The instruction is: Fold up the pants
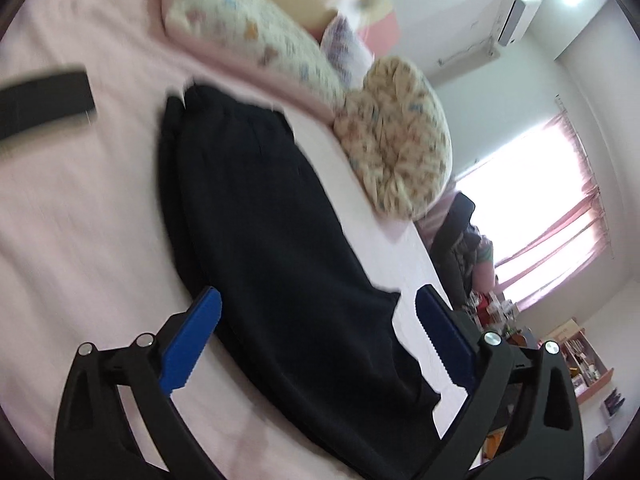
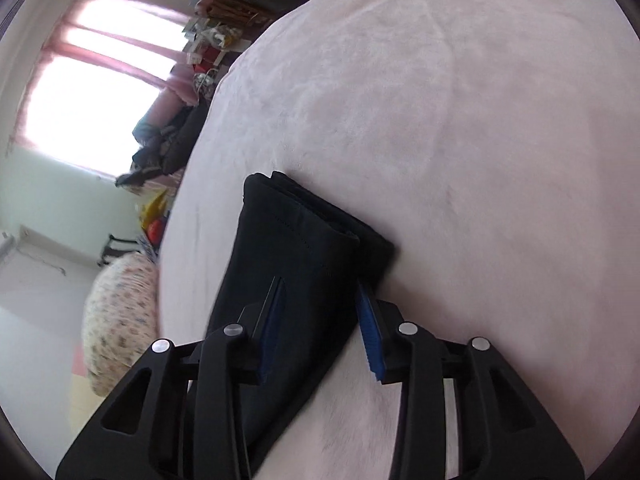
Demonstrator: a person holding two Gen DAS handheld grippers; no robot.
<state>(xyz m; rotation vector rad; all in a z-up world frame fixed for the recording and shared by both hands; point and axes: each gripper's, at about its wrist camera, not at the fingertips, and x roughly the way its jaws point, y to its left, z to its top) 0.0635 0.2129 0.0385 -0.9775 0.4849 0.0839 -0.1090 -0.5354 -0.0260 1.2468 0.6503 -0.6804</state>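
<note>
The black pants [image 1: 272, 216] lie long and flat on the pink bed [image 1: 80, 208], ready to fold. The left claw [image 1: 316, 332] is wide open above them, holding nothing. The right claw [image 2: 320, 320] is partly open around the leg end [image 2: 304, 240], probably to grab it.

Premises: a lived-in domestic bedroom. Evidence noted in the left wrist view: a bed under a pink sheet [image 1: 80, 200], a long floral-print pillow [image 1: 248, 36] and a round cushion [image 1: 396, 136] of matching print at its far edge, a wall-mounted air conditioner [image 1: 514, 12], and a bright window with pink curtains [image 1: 560, 216]. Beyond the bed stand cluttered shelves [image 1: 580, 360] (contents too small to identify), and dark clothing lies heaped beside the mattress [image 2: 168, 148].
</note>
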